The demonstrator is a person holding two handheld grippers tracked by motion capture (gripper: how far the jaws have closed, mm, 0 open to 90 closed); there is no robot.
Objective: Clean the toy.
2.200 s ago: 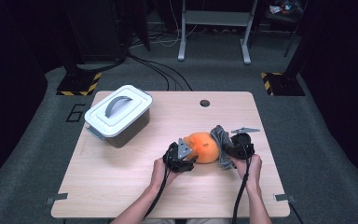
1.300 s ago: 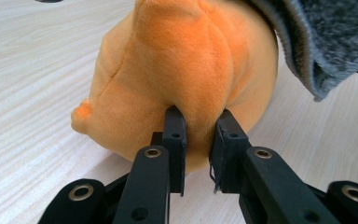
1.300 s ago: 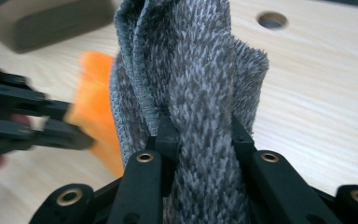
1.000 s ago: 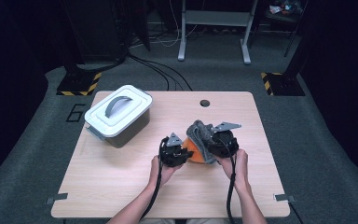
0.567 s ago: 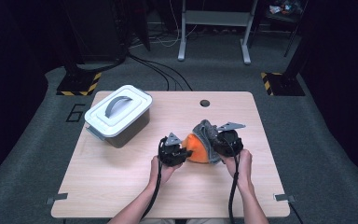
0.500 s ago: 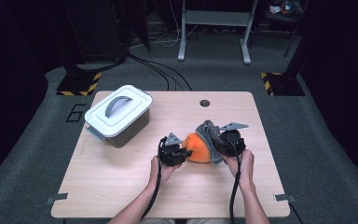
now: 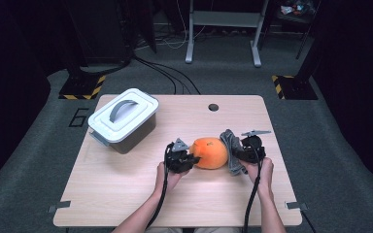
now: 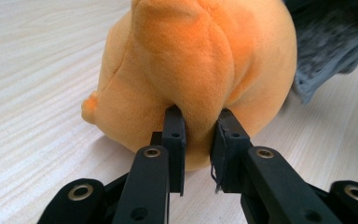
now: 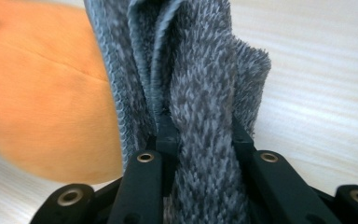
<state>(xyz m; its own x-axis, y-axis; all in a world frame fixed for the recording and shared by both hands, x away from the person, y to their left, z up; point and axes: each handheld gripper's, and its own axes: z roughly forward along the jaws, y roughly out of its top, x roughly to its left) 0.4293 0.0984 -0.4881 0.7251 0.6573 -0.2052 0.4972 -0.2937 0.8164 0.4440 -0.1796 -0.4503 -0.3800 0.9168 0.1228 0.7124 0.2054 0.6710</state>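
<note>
- left gripper (image 8: 197,133) has its jaws pinched tight on a fold of the orange plush toy (image 7: 209,153), which sits mid-table
- right gripper (image 9: 200,135) is clamped on a bunched grey cloth (image 7: 230,150) that's pressed up against the toy's right side
- further back left on the table (image 7: 126,194), a lidded plastic box (image 7: 122,120)

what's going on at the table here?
A person works two tools at a wooden table. The left hand-held gripper is pinched on a fold of an orange plush toy, pinning it on the tabletop. The right hand-held gripper is clamped on a folded grey fuzzy cloth, pressed against the toy's right side. A closed white-lidded storage box sits untouched at the far left.
</note>
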